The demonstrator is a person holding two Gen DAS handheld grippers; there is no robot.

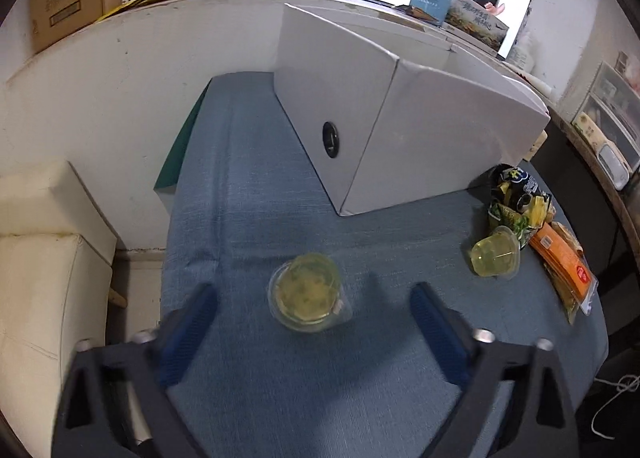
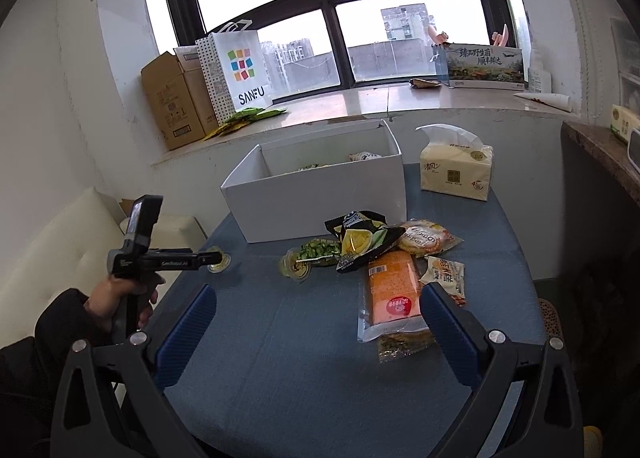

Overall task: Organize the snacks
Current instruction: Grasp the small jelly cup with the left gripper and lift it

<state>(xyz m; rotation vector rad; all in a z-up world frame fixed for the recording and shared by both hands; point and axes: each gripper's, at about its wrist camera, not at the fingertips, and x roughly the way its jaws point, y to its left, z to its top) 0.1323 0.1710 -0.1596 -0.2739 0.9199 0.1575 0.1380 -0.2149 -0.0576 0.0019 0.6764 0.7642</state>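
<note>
Left claw [image 1: 314, 310]: mine, pointing steeply down at the surface; blue pads apart, nothing pressed between them.
Jelly cup [image 1: 307, 292]: clear cup of yellow-green jelly, sitting on the surface in the gap between my left pads, touching neither.
Left hand [image 2: 116, 304]: dark sleeve, wrapped round the claw's handle at the surface's left edge.
Right claw [image 2: 316, 308]: pads spread wide, empty, hanging above bare cloth.
Surface [image 1: 260, 185]: covered in blue cloth; open stretch between the cup and the box.
Orange packet [image 2: 394, 290]: flat, clear-edged wrapper, just ahead of my right pad, lying over another clear packet.
Snack pile [image 2: 360, 240]: black-and-yellow bag on top, green pea packet and a round biscuit pack beside it, all touching.
Second jelly cup [image 1: 495, 256]: tipped on its side at the pile's near edge.
White box [image 2: 316, 193]: open-topped, beyond the pile; a few packets show inside. Its tall wall stands between the near cup and the box's inside.
Tissue pack [image 2: 456, 167]: right of the box.
Window sill [image 2: 360, 97]: cardboard cartons, paper bag, green sachets.
</note>
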